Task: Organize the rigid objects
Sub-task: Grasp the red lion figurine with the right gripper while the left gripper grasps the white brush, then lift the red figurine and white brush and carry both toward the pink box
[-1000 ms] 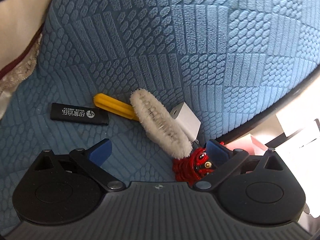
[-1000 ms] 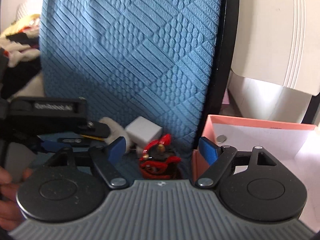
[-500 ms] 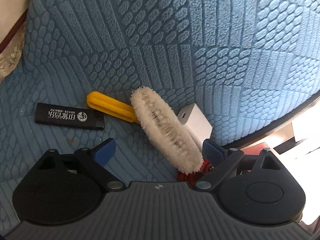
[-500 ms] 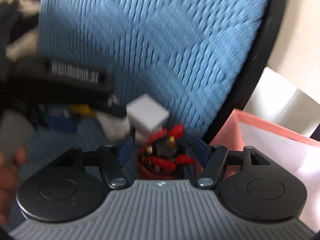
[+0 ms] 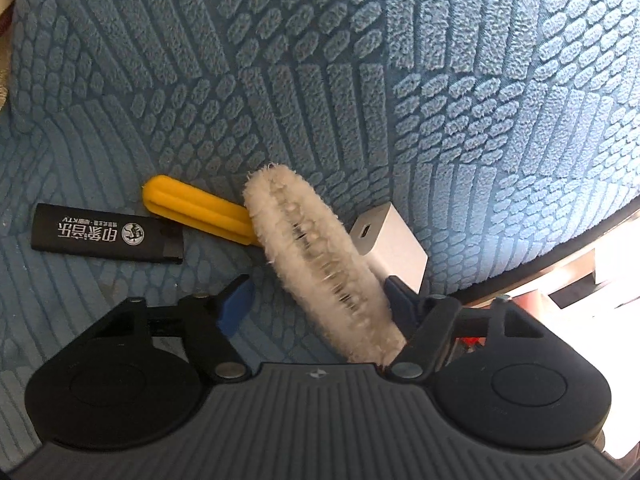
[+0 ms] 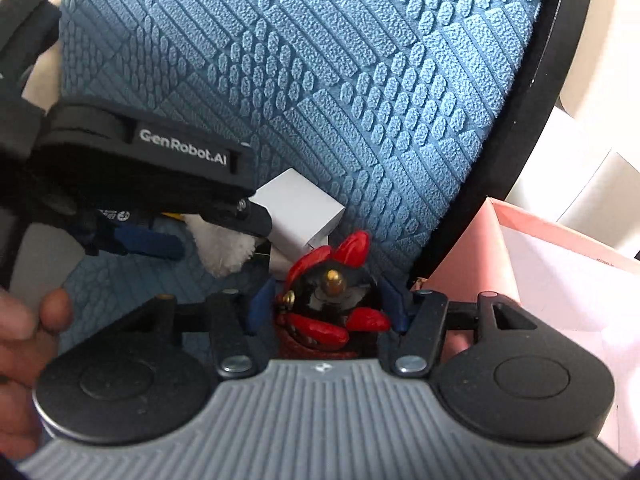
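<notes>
The left hand-held gripper [image 5: 316,304] straddles a fluffy white hair clip [image 5: 320,272] lying on blue textured upholstery [image 5: 400,80]. The clip's long axis runs diagonally, angling away and leftward from the gripper's mouth. Its jaws have just been closing; the right pad touches the fluff, the left pad stands clear, so nothing is gripped yet. Just beside it, the right hand-held gripper [image 6: 326,306] has also just been closing and now clamps a red and black figurine [image 6: 330,300]. A pink box [image 6: 560,264] waits near the right hand.
</notes>
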### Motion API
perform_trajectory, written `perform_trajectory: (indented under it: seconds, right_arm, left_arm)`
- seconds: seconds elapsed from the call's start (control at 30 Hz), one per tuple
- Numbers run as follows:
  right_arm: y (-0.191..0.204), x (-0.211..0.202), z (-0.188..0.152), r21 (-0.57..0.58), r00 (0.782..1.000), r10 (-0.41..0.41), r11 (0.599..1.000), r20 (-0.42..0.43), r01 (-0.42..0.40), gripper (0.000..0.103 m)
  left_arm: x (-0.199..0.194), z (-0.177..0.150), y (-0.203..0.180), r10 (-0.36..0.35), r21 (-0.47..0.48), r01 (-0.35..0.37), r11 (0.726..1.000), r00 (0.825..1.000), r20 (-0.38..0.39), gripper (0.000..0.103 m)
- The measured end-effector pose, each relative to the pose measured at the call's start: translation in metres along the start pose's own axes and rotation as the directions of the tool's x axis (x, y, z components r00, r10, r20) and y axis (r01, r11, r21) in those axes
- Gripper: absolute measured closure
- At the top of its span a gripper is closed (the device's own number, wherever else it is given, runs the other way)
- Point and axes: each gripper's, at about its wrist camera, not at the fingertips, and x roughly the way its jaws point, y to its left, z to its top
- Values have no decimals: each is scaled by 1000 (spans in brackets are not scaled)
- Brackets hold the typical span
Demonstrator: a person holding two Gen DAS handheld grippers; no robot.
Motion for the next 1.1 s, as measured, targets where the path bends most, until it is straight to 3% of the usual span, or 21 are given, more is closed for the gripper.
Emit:
perform_trajectory:
  seconds: [0.07,0.13,0.2,0.57,1.1]
  right_arm:
    - [-2,-2,1,9,1000,5,1000,-2,-5,43]
    - [-3,-3,1,7,1000,5,1000,-1,-5,44]
    - [0,-7,-2,4,1000,4,1000,5,-4,44]
    - [-4,-29,-1,24,999,23,999,35,-24,47]
    - [-10,-79,-23,121,996,83,989,23,-86,49]
  left_arm:
    - [3,0,-1,-17,-1,17,1000,1000,-2,38]
    - [6,-1,-3,-30,-1,30,1000,999,-12,54]
    - [7,-4,-8,-22,13,22,1000,1000,-15,56]
    - [-4,-13,-16,-17,37,18,999,1000,-13,59]
    - [-82,-55,-14,-28,87,25,996,999,40,60]
